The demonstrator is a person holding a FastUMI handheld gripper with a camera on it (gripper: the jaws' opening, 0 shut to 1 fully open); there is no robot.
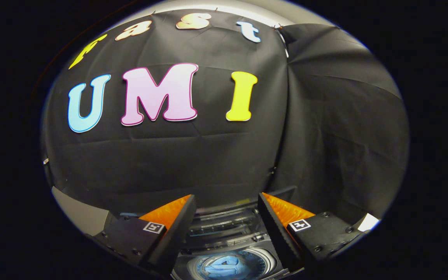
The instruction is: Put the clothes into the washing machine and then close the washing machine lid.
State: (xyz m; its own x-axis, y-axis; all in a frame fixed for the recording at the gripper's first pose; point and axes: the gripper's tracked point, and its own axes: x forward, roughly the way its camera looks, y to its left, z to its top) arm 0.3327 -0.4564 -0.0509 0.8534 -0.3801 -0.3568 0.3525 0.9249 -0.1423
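The gripper hangs above the washing machine with its fingers spread wide and nothing between them — a sign, I judge, that the load is already dropped. Below and between the fingers, the clothes lie in the round drum as a crumpled pale-blue bundle. The raised lid stands just beyond, not yet closed.

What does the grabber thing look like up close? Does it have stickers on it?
The gripper has two wedge-shaped fingers that taper toward their tips, with ridged inner faces. Each finger sits on a blocky black mount with small round screws. On top of each mount is a little square white sticker with a black pattern, like a tiny code. No cables or sleeves can be seen.
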